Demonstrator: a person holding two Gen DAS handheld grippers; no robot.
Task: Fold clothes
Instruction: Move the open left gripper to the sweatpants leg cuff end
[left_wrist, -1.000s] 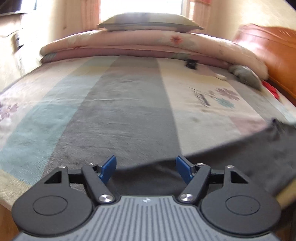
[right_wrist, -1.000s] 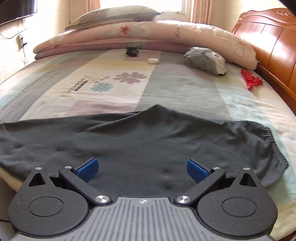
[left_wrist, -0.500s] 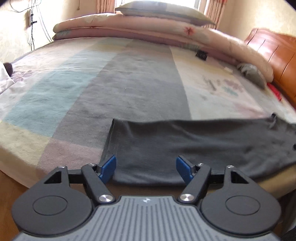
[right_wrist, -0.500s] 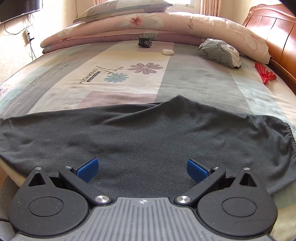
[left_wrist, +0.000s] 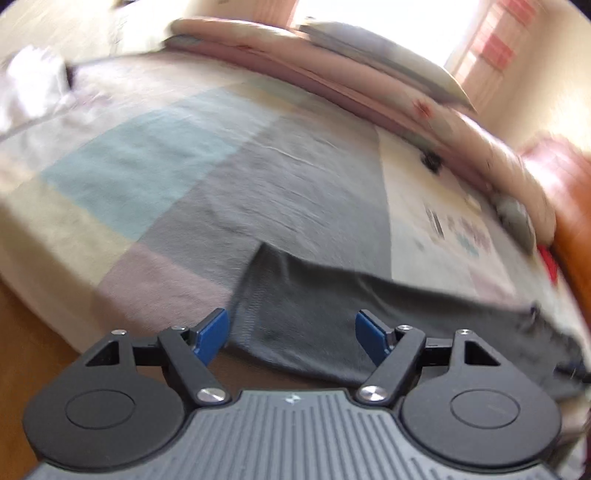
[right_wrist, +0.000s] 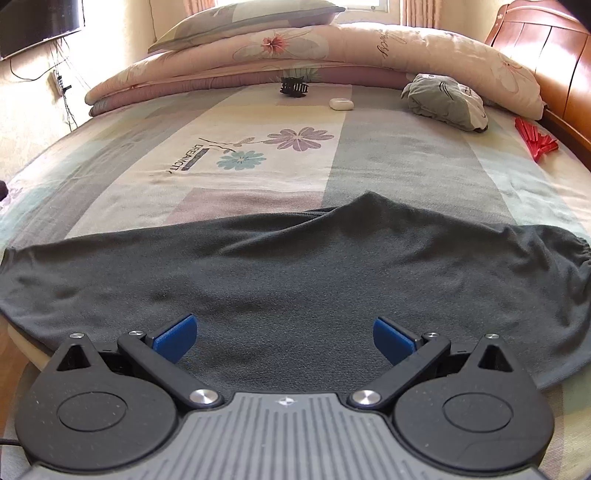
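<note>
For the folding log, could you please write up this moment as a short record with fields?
garment: dark grey trousers, spread flat across the near edge of the bed
waistband: elastic end at the right in the right wrist view
leg hem: in front of the left gripper
left gripper: jaws opening, nothing pinched
right gripper: open above the cloth, holding nothing
bed: patchwork sheet, folded quilt at the far end
loose items: hair claw, white case, red fan
</note>
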